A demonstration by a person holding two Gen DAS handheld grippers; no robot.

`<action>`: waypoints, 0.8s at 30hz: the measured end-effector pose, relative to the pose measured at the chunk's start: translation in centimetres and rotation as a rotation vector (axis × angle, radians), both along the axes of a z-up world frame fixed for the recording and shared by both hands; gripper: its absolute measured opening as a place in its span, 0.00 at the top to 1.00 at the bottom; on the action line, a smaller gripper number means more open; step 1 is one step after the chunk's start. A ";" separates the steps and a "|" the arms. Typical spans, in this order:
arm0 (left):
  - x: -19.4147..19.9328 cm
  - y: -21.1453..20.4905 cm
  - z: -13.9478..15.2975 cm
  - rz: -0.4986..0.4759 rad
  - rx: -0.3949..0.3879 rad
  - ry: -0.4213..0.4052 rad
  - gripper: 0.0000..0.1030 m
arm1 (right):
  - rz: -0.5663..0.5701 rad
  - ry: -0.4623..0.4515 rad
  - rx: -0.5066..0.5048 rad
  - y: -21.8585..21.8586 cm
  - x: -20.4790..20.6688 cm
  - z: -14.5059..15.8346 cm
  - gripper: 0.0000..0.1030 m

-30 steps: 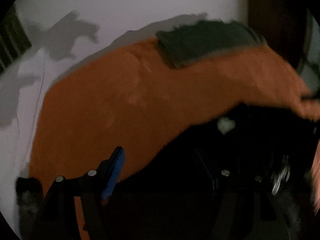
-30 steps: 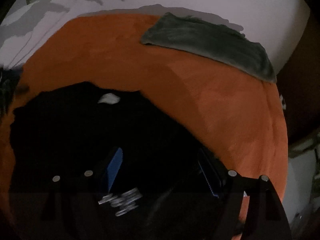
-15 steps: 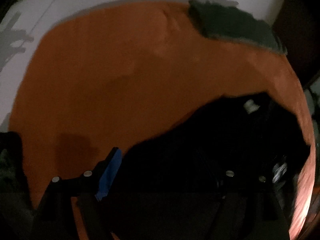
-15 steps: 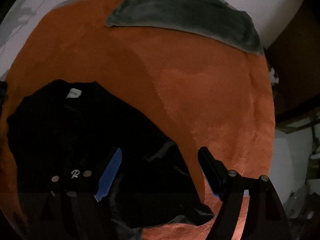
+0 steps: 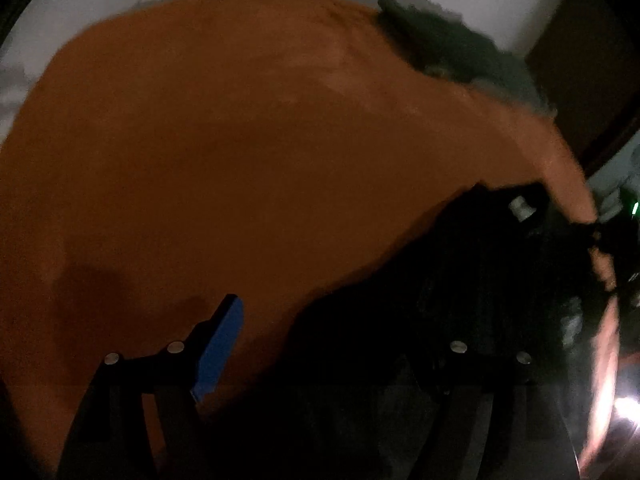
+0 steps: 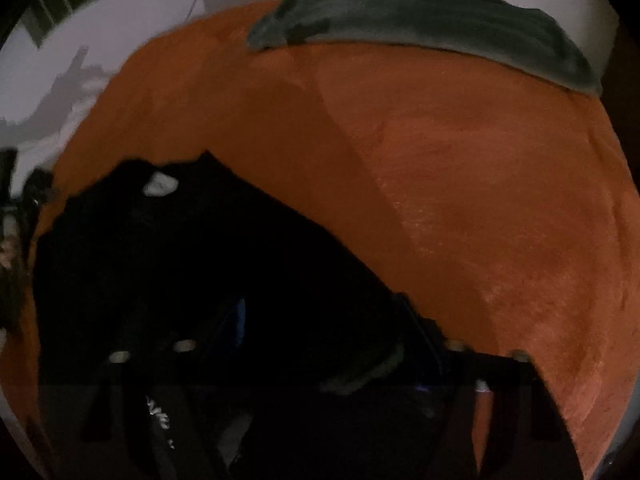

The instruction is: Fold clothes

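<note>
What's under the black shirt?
The black shirt lies on a big orange blanket, which shows all around it. Anything else beneath the shirt is covered. A grey folded cloth sits at the blanket's far edge.

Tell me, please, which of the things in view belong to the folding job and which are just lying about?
Part of the job:
- black garment with white neck label
- left hand-held gripper
- right hand-held gripper

Just lying about:
- grey folded cloth at the far edge
- orange blanket underneath, serving as the work surface
</note>
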State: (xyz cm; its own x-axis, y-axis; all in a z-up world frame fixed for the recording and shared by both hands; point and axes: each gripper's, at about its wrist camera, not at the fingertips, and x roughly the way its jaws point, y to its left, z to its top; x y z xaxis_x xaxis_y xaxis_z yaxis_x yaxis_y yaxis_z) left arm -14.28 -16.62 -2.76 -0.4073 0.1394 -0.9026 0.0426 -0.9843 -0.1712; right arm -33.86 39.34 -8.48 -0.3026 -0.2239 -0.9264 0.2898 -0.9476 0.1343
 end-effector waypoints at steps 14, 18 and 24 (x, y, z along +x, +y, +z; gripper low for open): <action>3.4 5.7 -1.2 0.001 -0.091 0.096 0.94 | -0.105 0.110 -0.043 2.8 -0.9 1.8 0.98; 3.5 4.6 0.3 0.110 -0.092 0.133 0.96 | -0.147 0.176 -0.073 2.9 -1.5 3.7 1.00; 2.4 4.8 3.1 0.155 -0.141 0.187 0.96 | -0.239 0.231 -0.062 3.4 -3.1 5.5 1.00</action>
State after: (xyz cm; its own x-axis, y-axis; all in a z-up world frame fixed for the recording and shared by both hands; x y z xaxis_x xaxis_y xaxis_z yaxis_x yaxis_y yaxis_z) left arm -11.89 -11.79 0.31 -0.5756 -0.0591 -0.8156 0.1748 -0.9832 -0.0521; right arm -36.97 42.74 -3.01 -0.5540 -0.1751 -0.8139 0.0899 -0.9845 0.1506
